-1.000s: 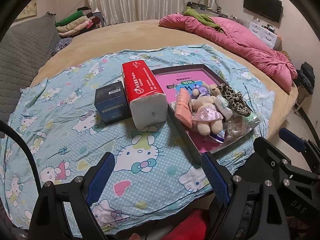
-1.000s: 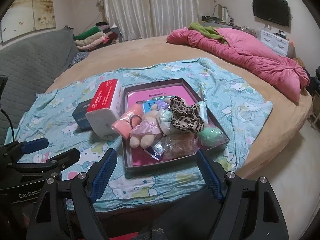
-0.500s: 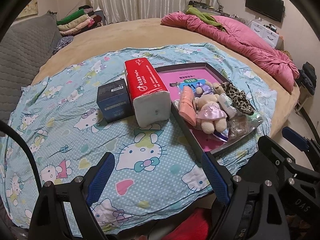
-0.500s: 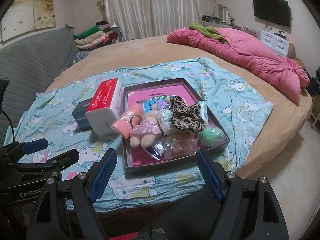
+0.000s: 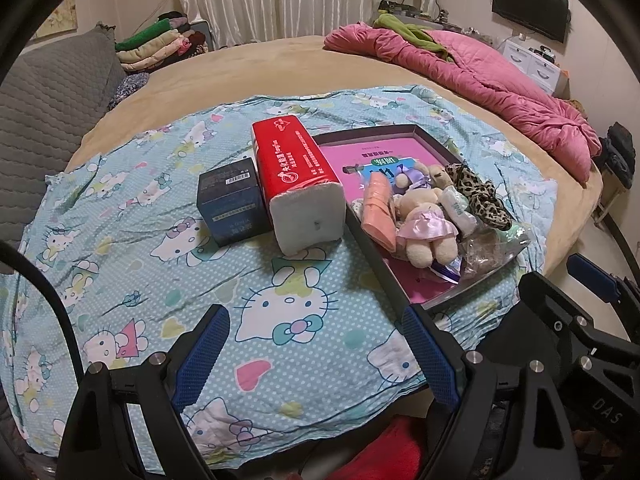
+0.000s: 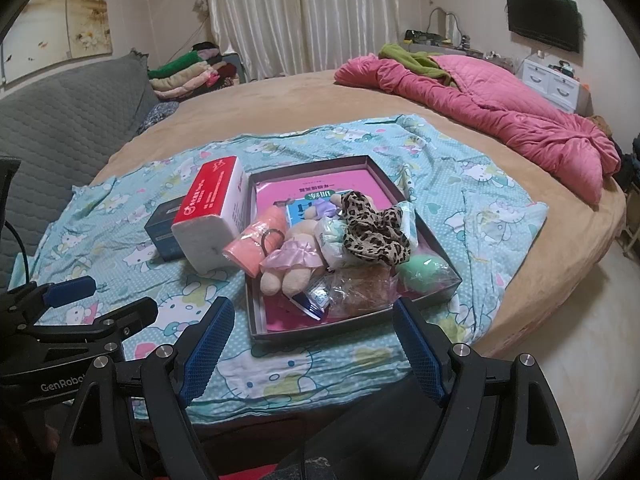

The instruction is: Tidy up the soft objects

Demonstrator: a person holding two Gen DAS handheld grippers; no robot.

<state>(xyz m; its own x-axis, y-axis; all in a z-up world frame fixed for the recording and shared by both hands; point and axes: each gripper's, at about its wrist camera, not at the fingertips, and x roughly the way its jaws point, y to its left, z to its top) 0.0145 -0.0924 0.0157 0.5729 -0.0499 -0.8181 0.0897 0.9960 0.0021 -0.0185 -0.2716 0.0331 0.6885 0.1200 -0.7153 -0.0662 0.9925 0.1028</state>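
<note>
A: On the cartoon sheet [image 6: 480, 216], what do you have?

B: I see a tray [image 6: 436, 252] at my right gripper's [image 6: 312, 344] twelve o'clock, piled with a teddy bear [image 6: 292, 260], a leopard scrunchie [image 6: 376, 232] and a pink roll [image 6: 256, 248].

A: And the grippers?

B: Both spread wide, holding nothing. From my left gripper [image 5: 316, 356], the tissue pack [image 5: 300, 184] sits at twelve, the tray at one.

Readable text on the gear

"GenRobo", cut off at the frame edge, stands on the left gripper [image 6: 64, 300] body; "DAS" stands on the right gripper [image 5: 592, 280] body. Print on the red tissue pack [image 5: 296, 168] and the pink sheet [image 6: 320, 192] is too small to read.
</note>
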